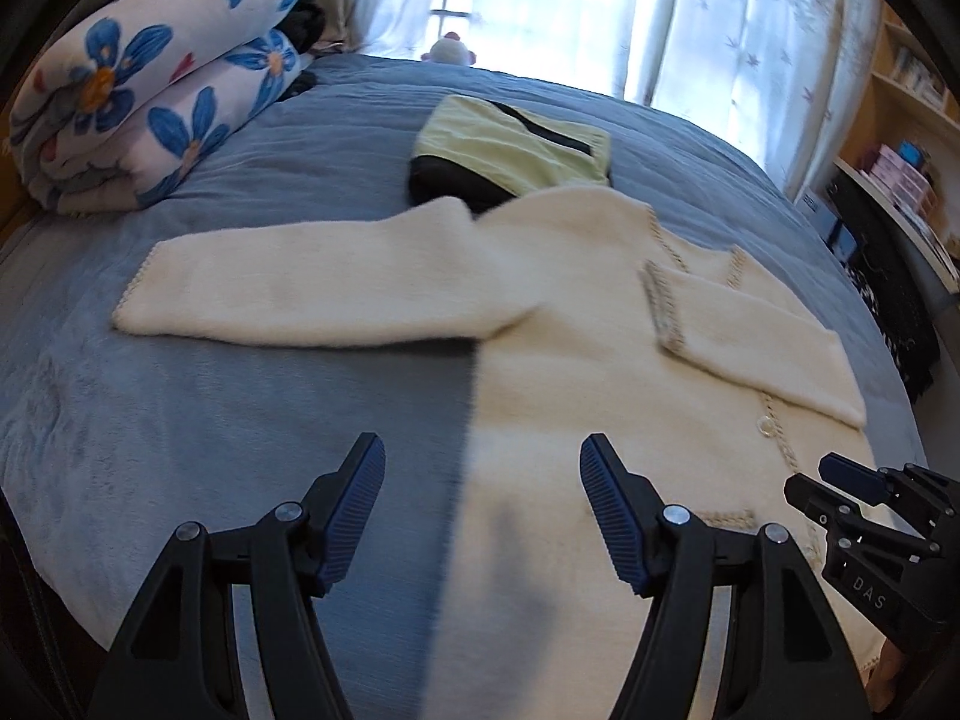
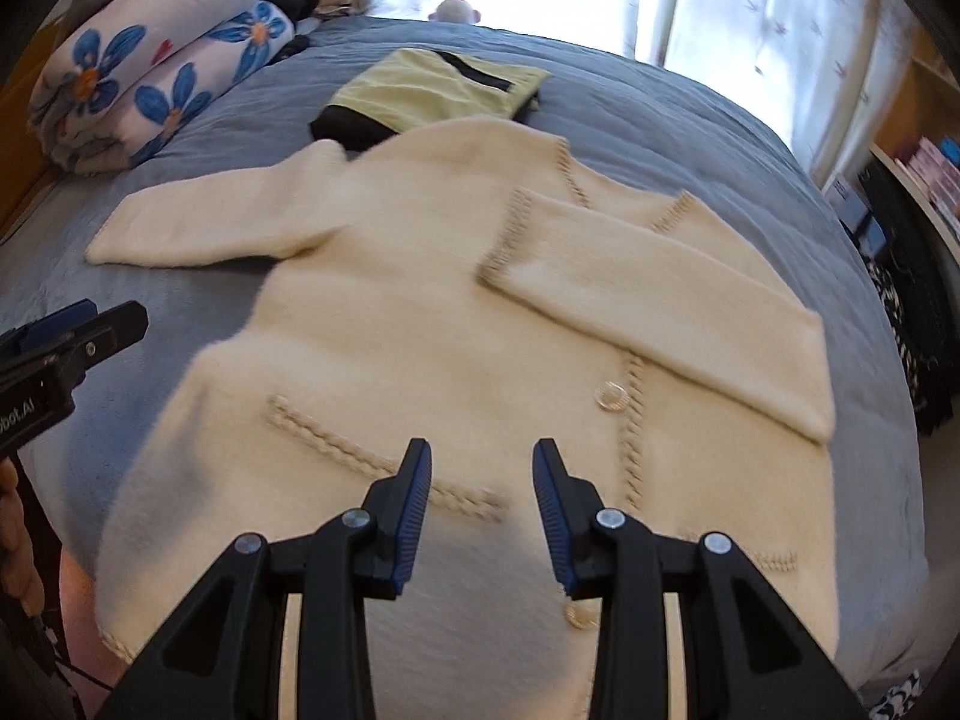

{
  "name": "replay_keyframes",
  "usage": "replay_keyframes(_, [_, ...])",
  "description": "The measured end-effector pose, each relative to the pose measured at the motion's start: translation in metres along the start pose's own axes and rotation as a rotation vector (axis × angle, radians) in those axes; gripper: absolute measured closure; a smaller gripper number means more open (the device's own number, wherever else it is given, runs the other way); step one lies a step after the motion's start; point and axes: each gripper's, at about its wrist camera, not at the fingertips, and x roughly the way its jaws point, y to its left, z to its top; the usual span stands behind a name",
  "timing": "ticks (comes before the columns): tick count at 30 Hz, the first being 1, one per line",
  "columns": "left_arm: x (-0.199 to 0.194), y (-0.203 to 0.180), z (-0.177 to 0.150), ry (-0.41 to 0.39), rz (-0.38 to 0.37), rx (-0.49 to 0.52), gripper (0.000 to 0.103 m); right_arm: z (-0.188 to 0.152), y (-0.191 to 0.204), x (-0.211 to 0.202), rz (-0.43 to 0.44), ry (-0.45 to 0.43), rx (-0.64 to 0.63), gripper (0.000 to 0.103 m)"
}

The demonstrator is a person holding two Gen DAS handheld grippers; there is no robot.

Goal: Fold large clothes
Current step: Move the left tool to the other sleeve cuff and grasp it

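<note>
Sweater half folded, one sleeve left to tuck in.

Bed (image 1: 210,228) first: the big blue cover holds the cream sweater (image 2: 420,312), flat at the middle, right sleeve (image 2: 660,300) already across the chest. Left sleeve (image 1: 300,294) sticks out toward 9 o'clock, so I think it goes next: pinch its cuff, lift low, lay it flat across. Folded green top (image 1: 516,150) sits at 12 o'clock, maybe touching; blurry. Left gripper (image 1: 483,510) and right gripper (image 2: 482,498) both hang with tongs apart, holding nothing.

Cardigans: I count one (image 2: 420,324)
Folded garments: one (image 2: 432,90)
Floral quilts: one (image 1: 150,72)
Grippers: two, left (image 1: 482,468), right (image 2: 482,468)
</note>
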Motion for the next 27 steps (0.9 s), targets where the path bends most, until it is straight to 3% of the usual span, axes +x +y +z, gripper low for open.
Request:
replay_keyframes(7, [0.013, 0.081, 0.015, 0.012, 0.06, -0.062, 0.037, 0.039, 0.049, 0.01, 0.04, -0.045, -0.046, 0.068])
replay_keyframes(13, [0.044, 0.169, 0.023, 0.055, 0.038, -0.228, 0.037, 0.073, 0.094, 0.033, 0.085, -0.056, -0.066, 0.068])
replay_keyframes(20, [0.085, 0.253, 0.025, 0.072, -0.063, -0.451, 0.037, 0.092, 0.145, 0.058, 0.124, -0.038, -0.151, 0.068])
replay_keyframes(27, [0.115, 0.292, 0.033, 0.012, -0.118, -0.561, 0.037, 0.094, 0.154, 0.08, 0.136, -0.007, -0.165, 0.068])
